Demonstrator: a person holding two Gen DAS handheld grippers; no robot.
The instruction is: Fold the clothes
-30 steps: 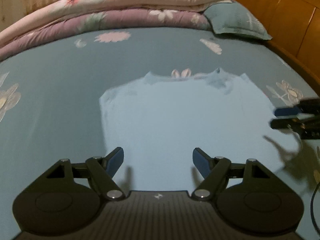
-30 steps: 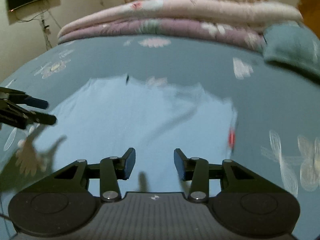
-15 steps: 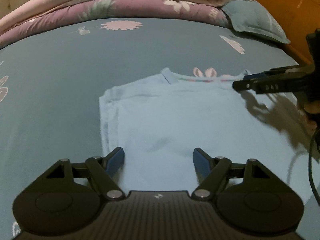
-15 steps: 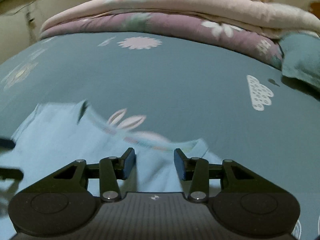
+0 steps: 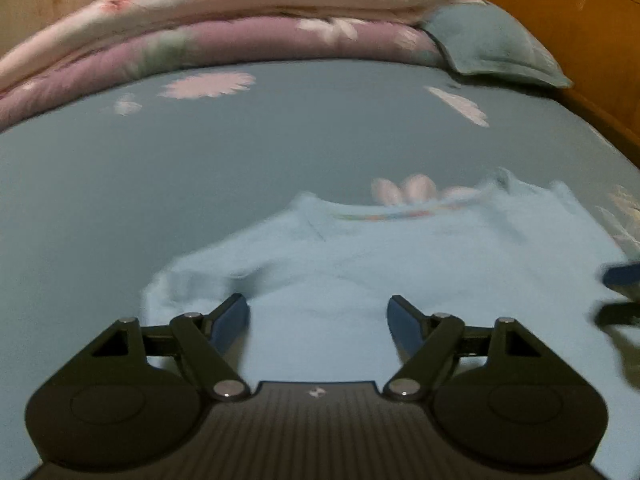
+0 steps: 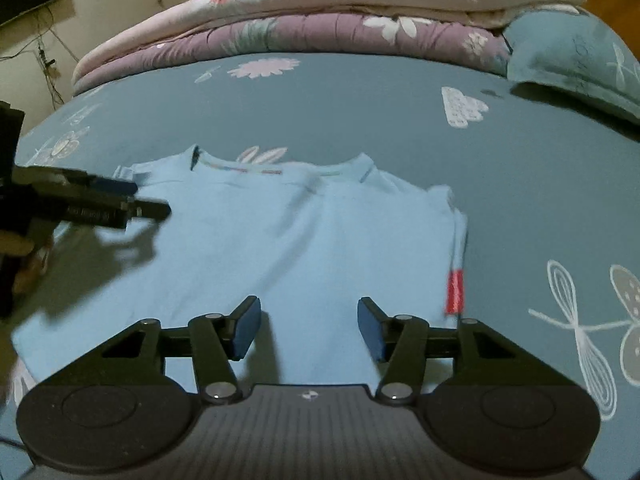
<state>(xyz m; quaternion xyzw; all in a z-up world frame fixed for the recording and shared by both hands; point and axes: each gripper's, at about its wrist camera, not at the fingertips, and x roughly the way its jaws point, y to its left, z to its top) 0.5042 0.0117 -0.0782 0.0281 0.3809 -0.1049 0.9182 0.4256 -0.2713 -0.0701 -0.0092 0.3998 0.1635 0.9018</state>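
Light blue shirt (image 6: 304, 240) lies flat on the bed (image 6: 360, 112), both grippers over it with nothing held.

The shirt's collar points toward the stacked quilts (image 6: 320, 12) and pillow (image 6: 580, 56), and a red tag (image 6: 455, 292) shows at its right edge. The left gripper (image 5: 318, 320) hangs over the left part of the shirt, jaws wide and opening, only flat cloth below them. The right gripper (image 6: 308, 326) hangs over the lower right part, jaws opening, pads clear of the fabric. In the right view the left gripper (image 6: 132, 200) reaches in from the side above the shirt's shoulder.
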